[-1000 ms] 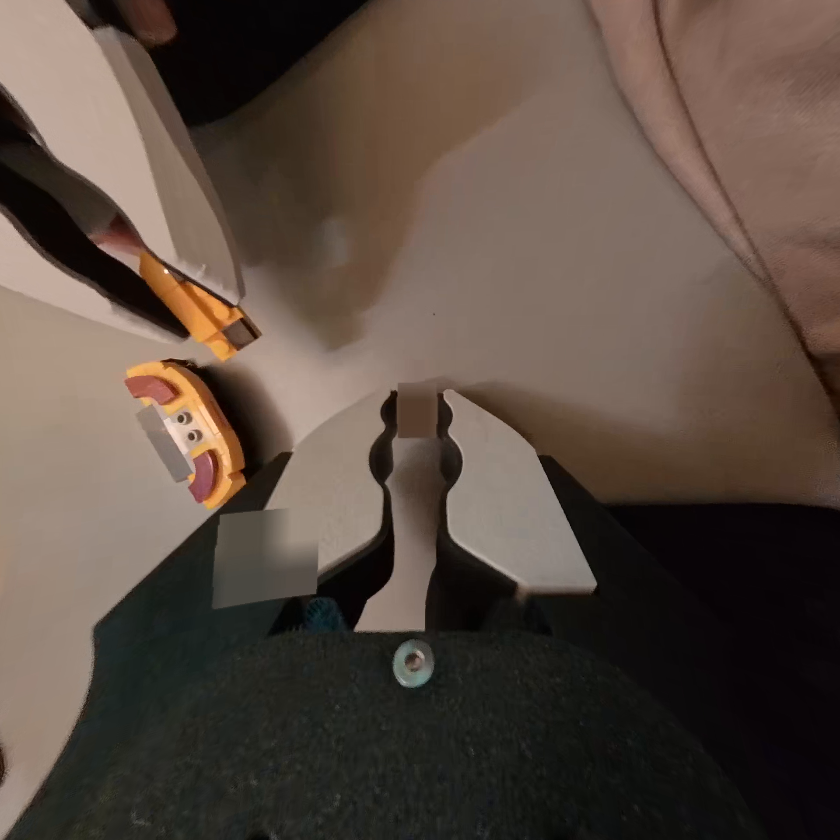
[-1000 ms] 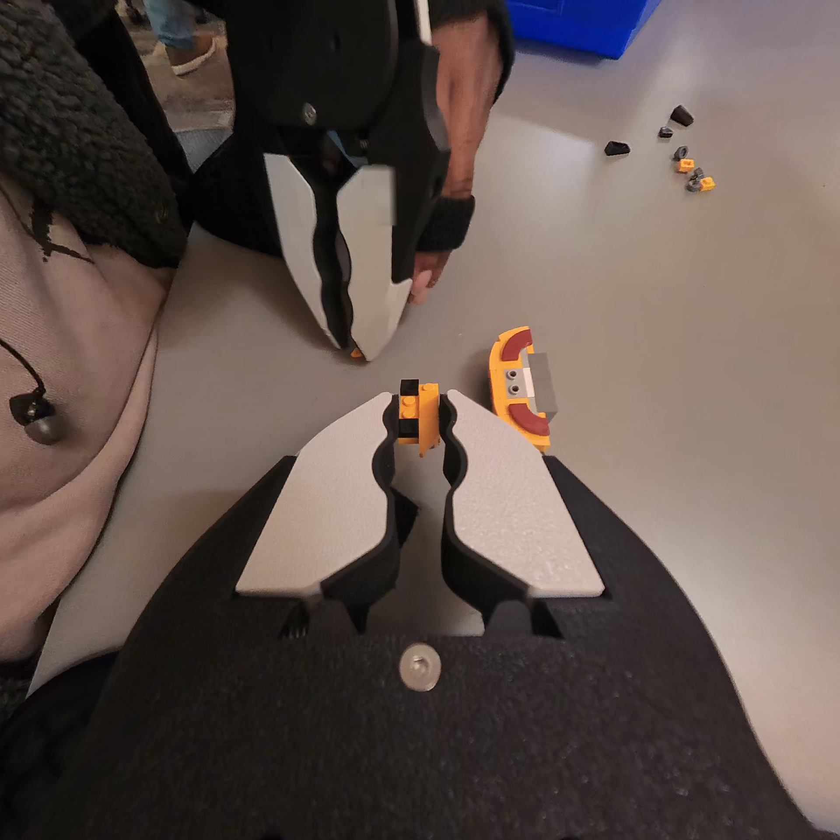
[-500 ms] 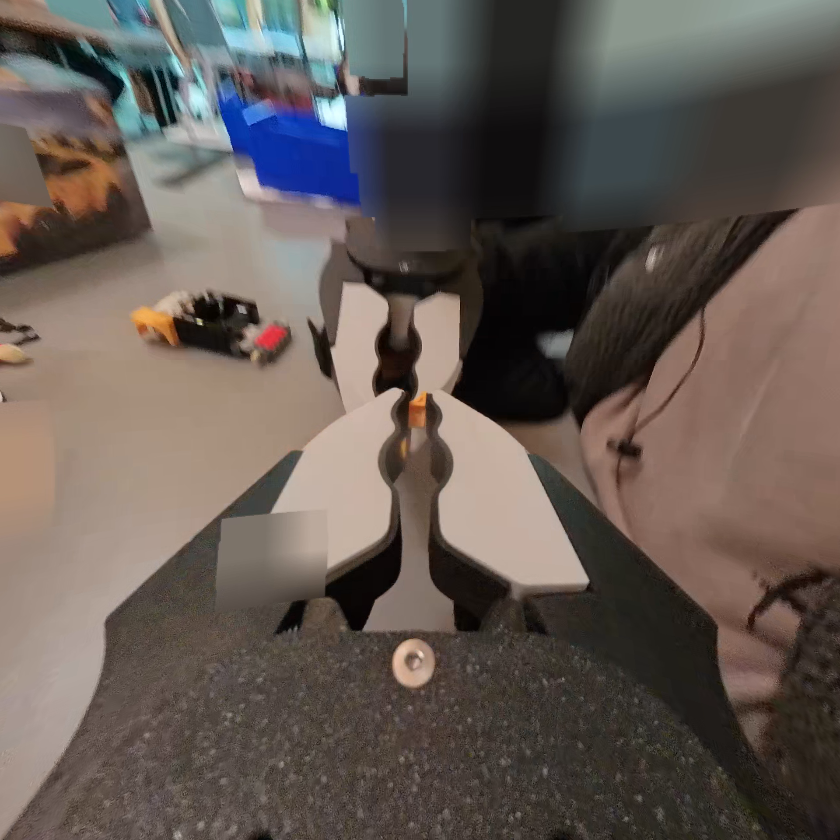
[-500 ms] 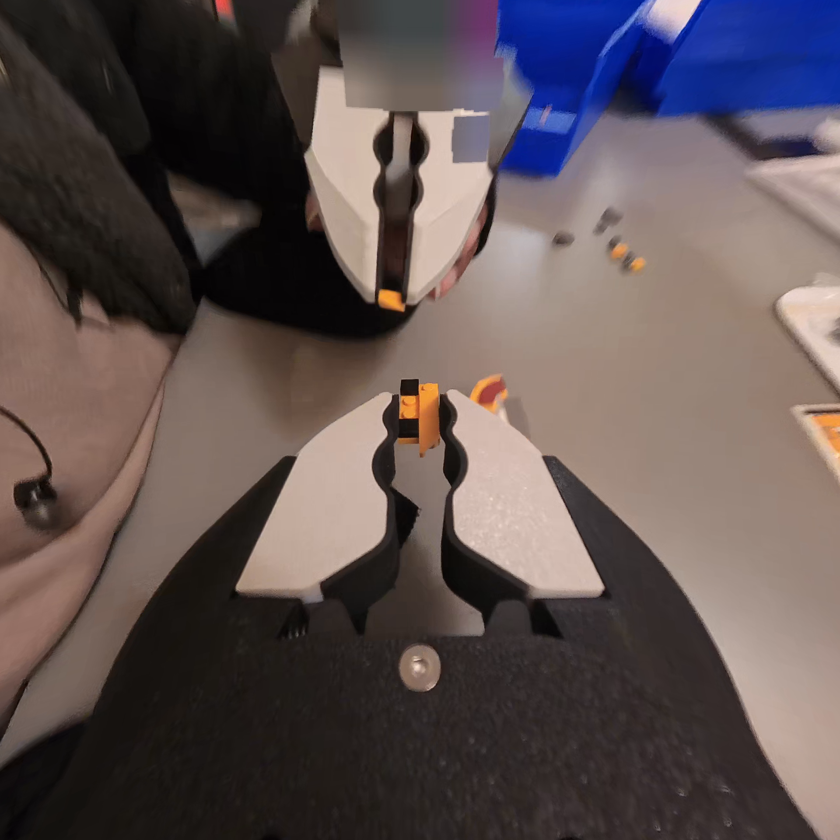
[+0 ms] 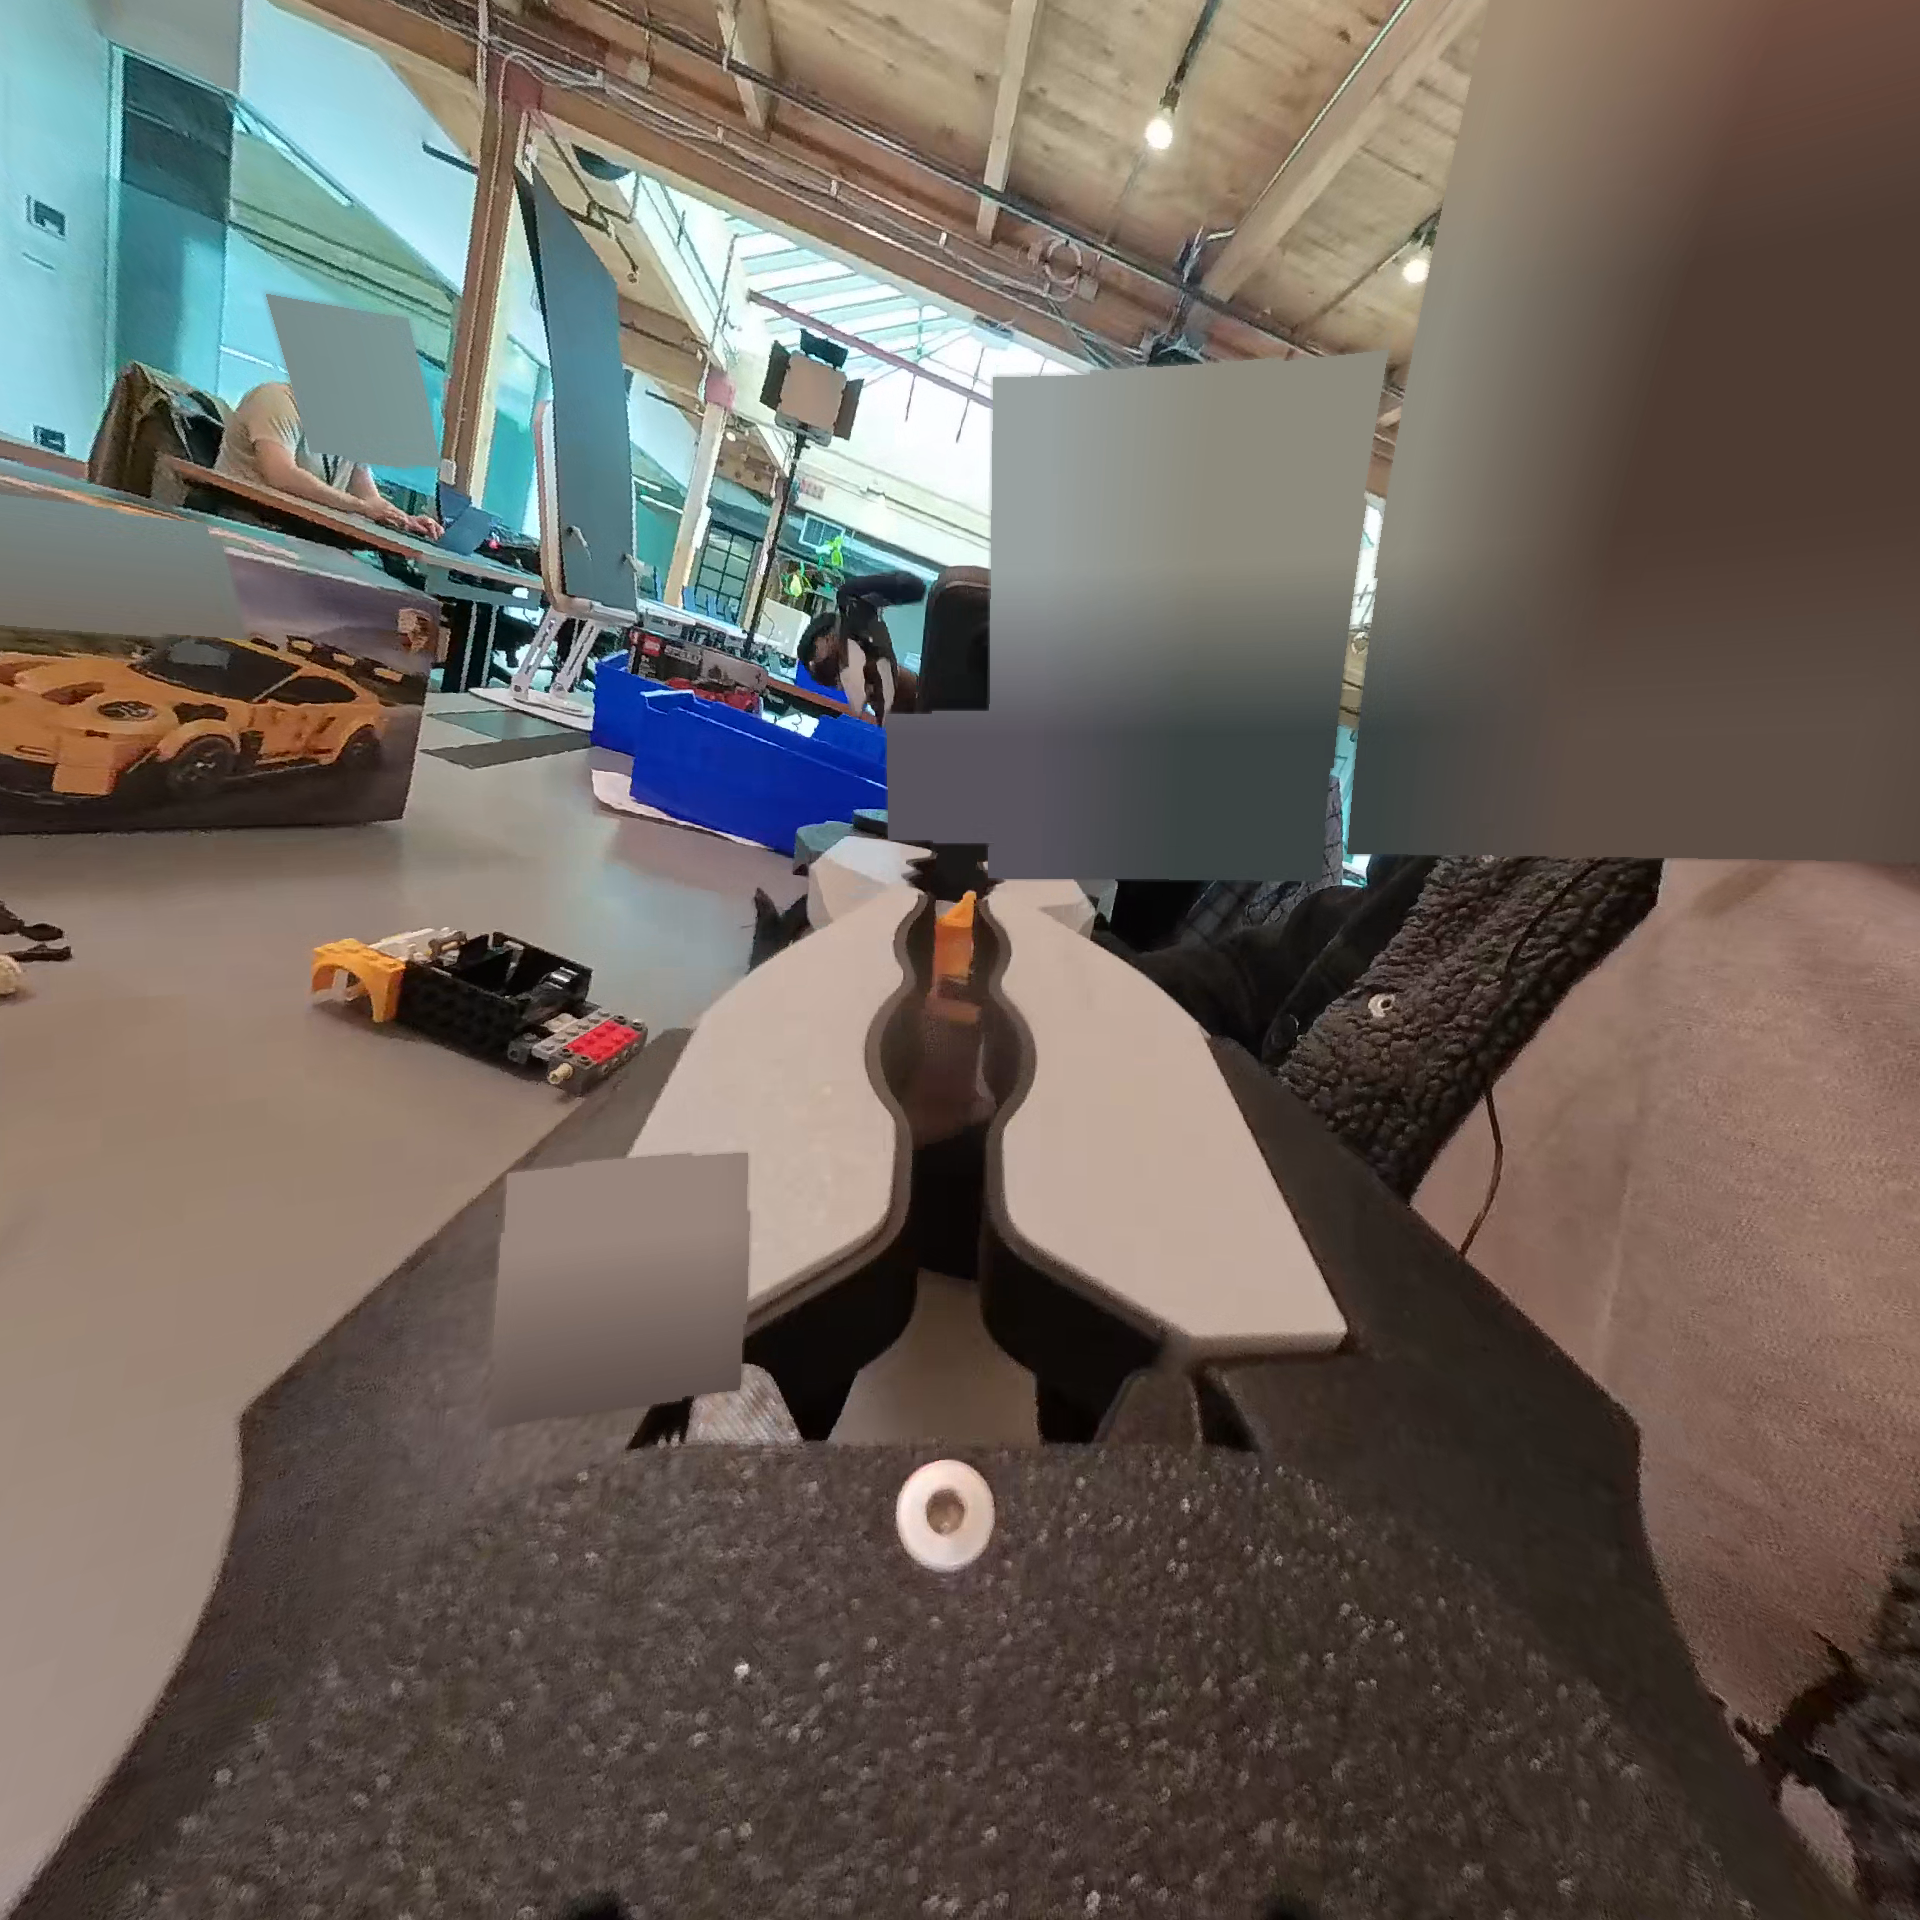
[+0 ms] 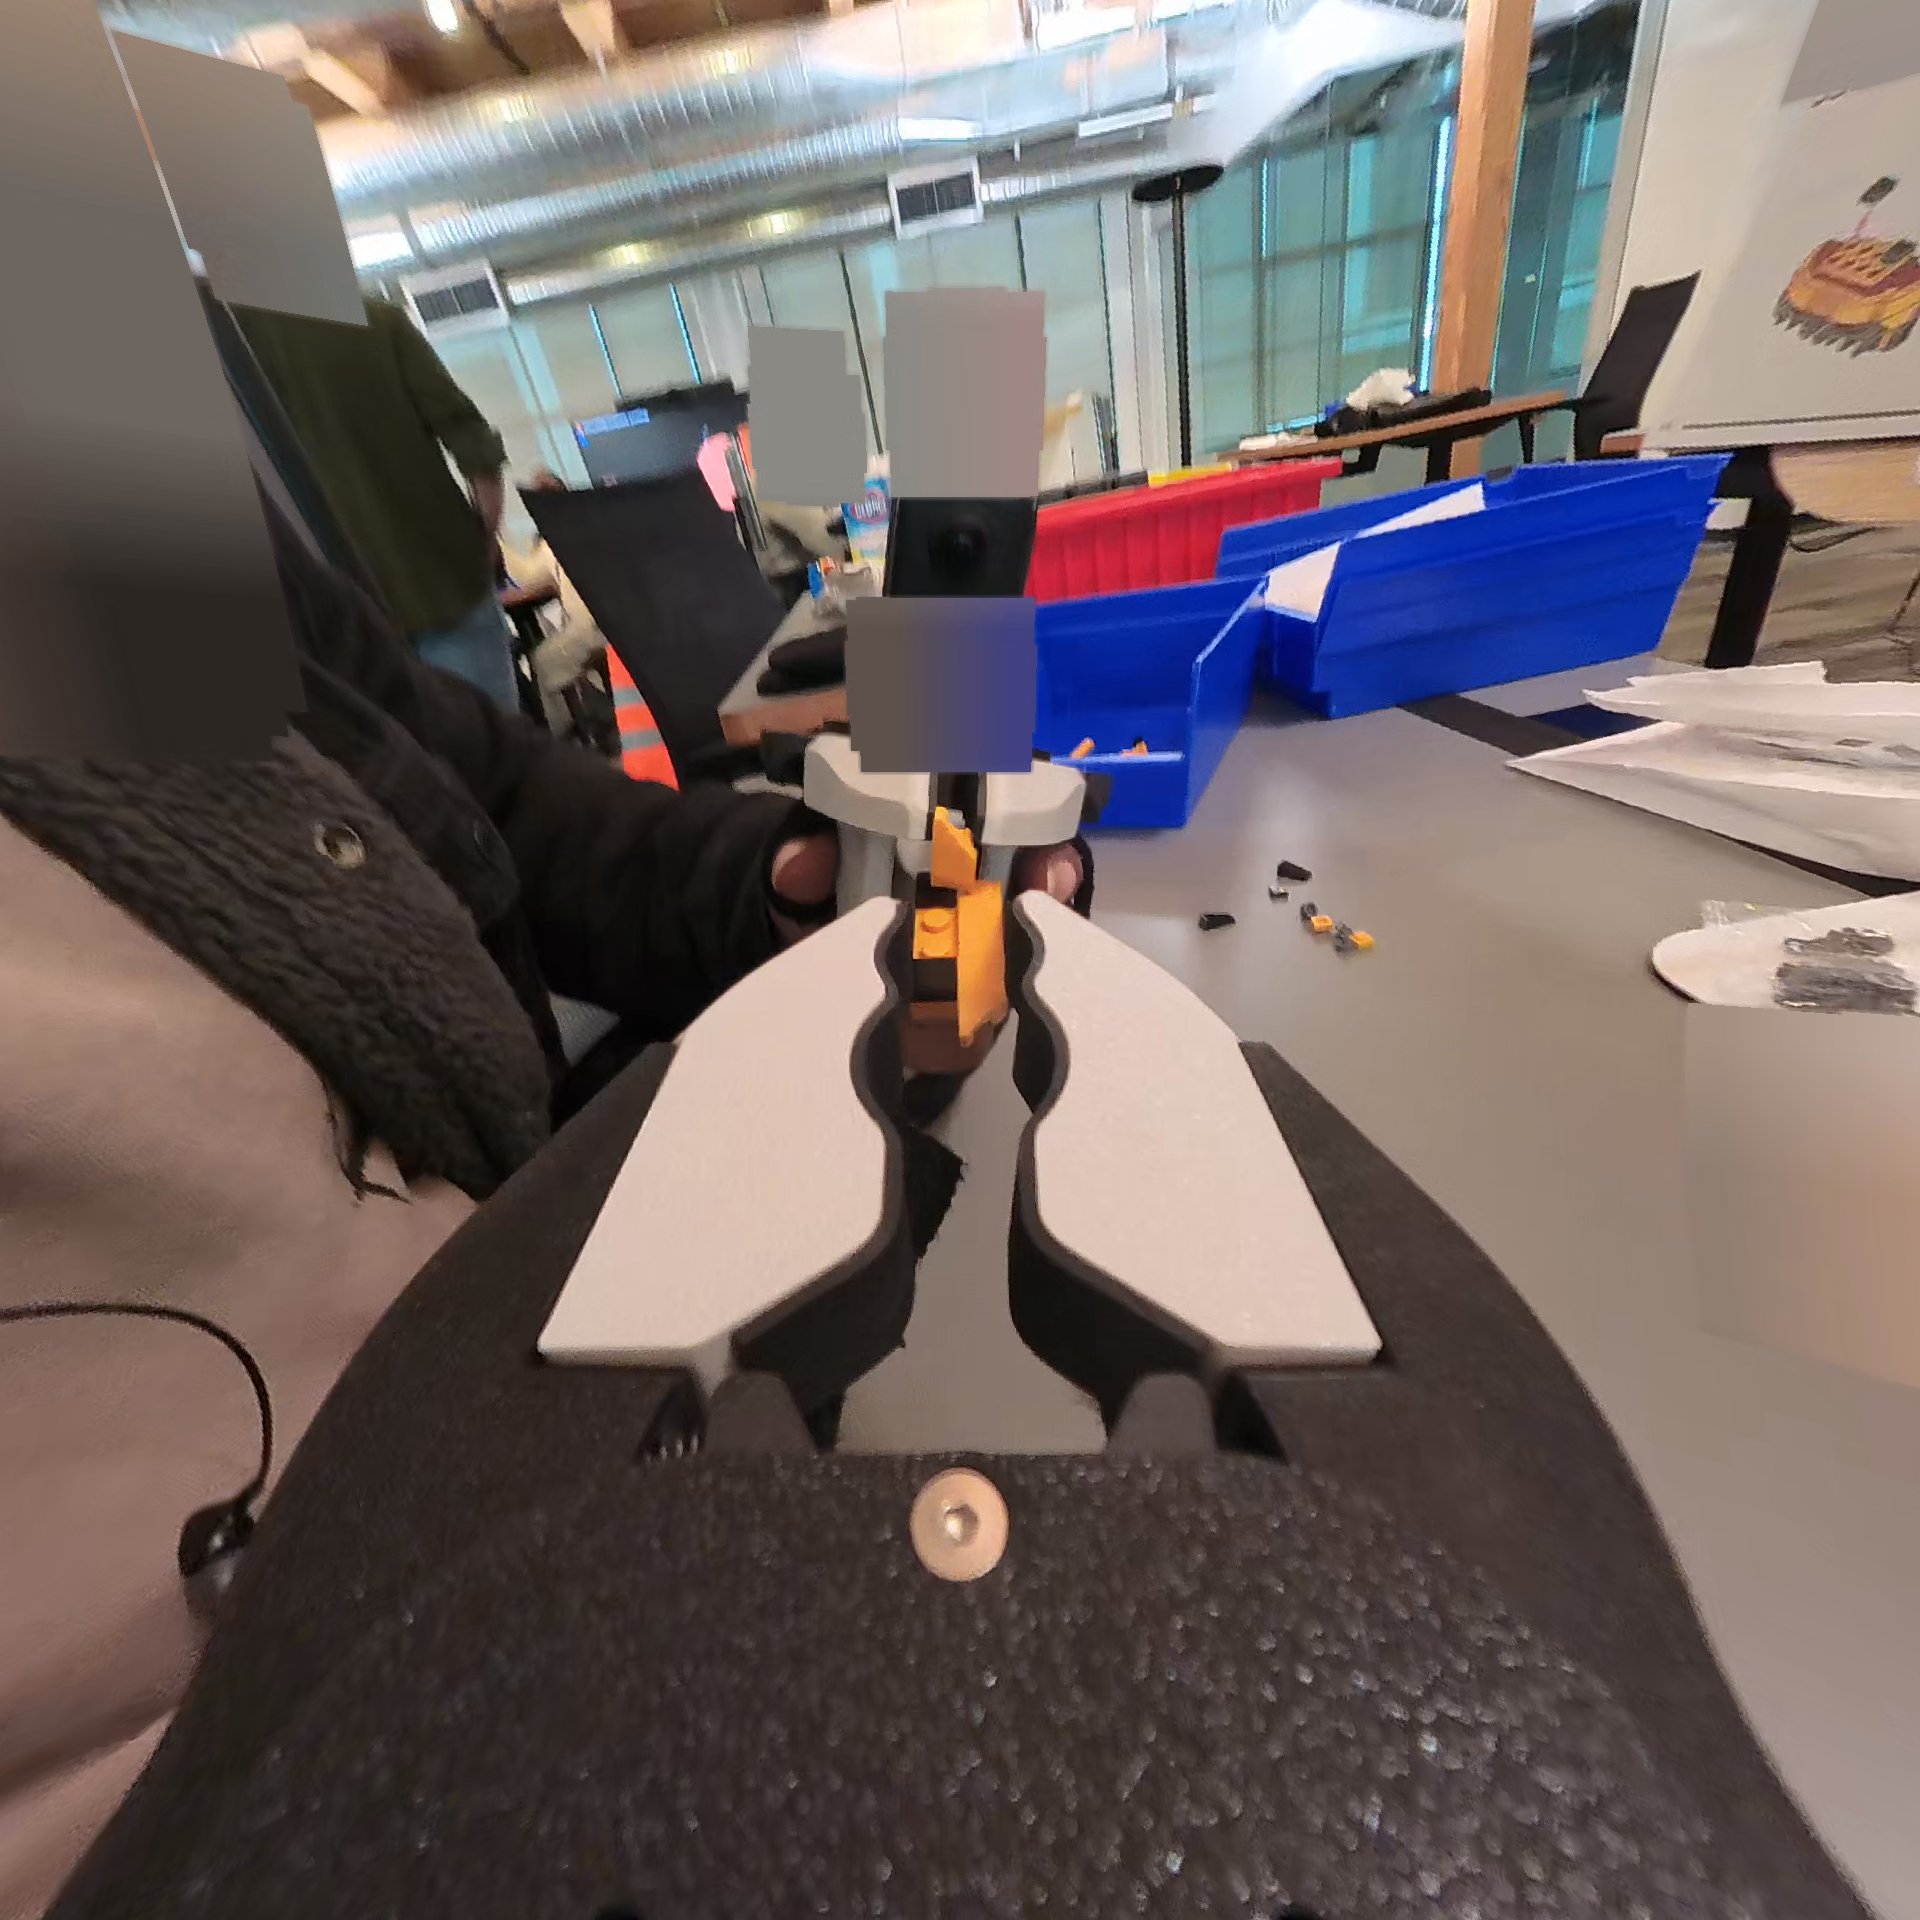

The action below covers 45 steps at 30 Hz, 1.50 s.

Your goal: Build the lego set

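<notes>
My left gripper (image 5: pixel 954 914) is shut on a small orange piece (image 5: pixel 956 940), held above the table. My right gripper (image 6: pixel 954 920) is shut on an orange and black brick assembly (image 6: pixel 956 961). The two grippers face each other tip to tip. In the right wrist view the left gripper (image 6: pixel 951 831) presses its small orange piece (image 6: pixel 954 852) against the top of the assembly. In the left wrist view the right gripper (image 5: pixel 873 868) shows just behind my tips, mostly hidden. A partly built black car chassis (image 5: pixel 488 997) with an orange wheel arch lies on the table at left.
The set's box (image 5: pixel 208 707) stands at the far left. Blue bins (image 6: pixel 1351 613) and a red bin (image 6: pixel 1164 520) sit at the back. Small loose pieces (image 6: pixel 1320 914) lie on the grey table (image 6: pixel 1455 1039). Paper sheets (image 6: pixel 1766 758) and a plate of parts (image 6: pixel 1818 966) lie right. A person's torso is close by. Less than 4 cm separates the two grippers' tips.
Both grippers have lifted from the table and tilted up to face each other. The left gripper's small orange piece has moved onto the assembly in the right gripper.
</notes>
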{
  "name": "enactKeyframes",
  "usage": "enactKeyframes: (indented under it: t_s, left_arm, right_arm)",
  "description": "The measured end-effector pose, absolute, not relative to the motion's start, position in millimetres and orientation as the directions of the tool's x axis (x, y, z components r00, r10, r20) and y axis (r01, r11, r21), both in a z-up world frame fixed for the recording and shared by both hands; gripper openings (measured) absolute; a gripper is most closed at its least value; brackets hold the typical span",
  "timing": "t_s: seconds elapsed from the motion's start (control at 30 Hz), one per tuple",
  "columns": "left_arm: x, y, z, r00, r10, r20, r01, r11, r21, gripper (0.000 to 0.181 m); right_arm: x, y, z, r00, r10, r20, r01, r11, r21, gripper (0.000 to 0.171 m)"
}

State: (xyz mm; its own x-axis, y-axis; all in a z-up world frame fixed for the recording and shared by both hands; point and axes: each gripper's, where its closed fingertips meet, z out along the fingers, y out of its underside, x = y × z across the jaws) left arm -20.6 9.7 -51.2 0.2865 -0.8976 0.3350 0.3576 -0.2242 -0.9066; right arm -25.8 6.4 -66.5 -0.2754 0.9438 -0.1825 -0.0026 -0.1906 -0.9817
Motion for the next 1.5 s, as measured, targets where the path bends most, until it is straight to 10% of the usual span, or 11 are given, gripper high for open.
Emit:
enactKeyframes:
  t_s: [0.47,1.0,1.5]
  left_arm:
    - [-22.6,9.8,-48.2,0.301,-0.901,0.312,0.365,-0.194,-0.911,0.007]
    - [-27.3,15.7,-60.9,0.325,-0.879,0.348,0.364,-0.223,-0.904,0.007]
    - [-26.4,4.4,-41.5,0.289,-0.900,0.328,0.456,-0.172,-0.873,0.006]
  right_arm:
    - [-15.4,13.2,-54.3,-0.294,0.932,-0.210,-0.085,-0.244,-0.966,0.000]
    - [23.4,53.2,-135.0,-0.214,0.971,0.107,0.493,0.202,-0.847,0.004]
    - [-50.3,-10.2,-77.5,-0.178,0.978,-0.114,0.153,-0.087,-0.984,0.000]
